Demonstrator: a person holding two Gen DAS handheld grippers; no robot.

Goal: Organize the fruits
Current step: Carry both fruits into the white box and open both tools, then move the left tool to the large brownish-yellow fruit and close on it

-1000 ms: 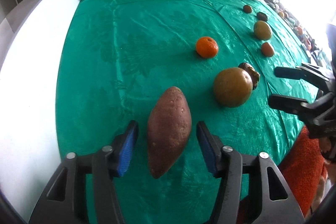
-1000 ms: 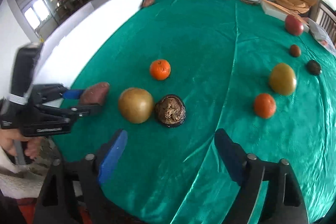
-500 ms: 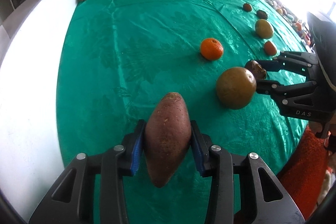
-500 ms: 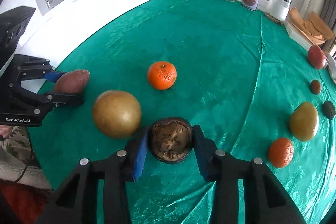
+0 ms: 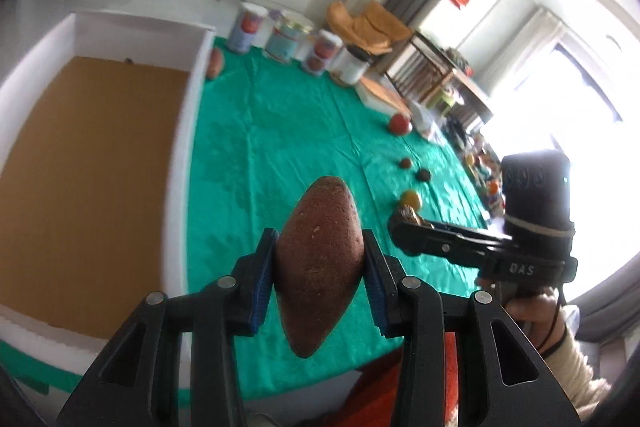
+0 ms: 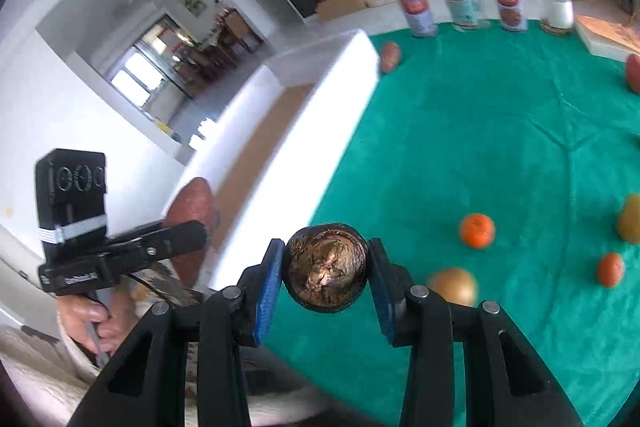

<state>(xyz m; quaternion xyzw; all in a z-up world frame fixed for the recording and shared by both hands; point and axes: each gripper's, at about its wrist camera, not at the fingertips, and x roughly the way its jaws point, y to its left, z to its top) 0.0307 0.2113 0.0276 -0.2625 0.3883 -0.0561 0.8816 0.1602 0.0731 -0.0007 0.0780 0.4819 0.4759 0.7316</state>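
Observation:
My left gripper (image 5: 318, 281) is shut on a reddish-brown sweet potato (image 5: 320, 267) and holds it high above the green table (image 5: 280, 147), near the white box (image 5: 184, 155). The sweet potato also shows in the right wrist view (image 6: 194, 215). My right gripper (image 6: 326, 277) is shut on a dark brown round fruit with a wrinkled cut face (image 6: 326, 273), lifted above the table's near edge. The right gripper also shows in the left wrist view (image 5: 412, 223).
The white box has a brown cardboard floor (image 5: 80, 163). On the table lie an orange (image 6: 476, 230), a brown-yellow round fruit (image 6: 454, 285), a small orange fruit (image 6: 610, 269), another sweet potato (image 6: 390, 55) and several tins (image 6: 464, 7) at the far edge.
Both grippers rose off the table with their fruits and swung left toward the white box. The box's brown floor is now in view.

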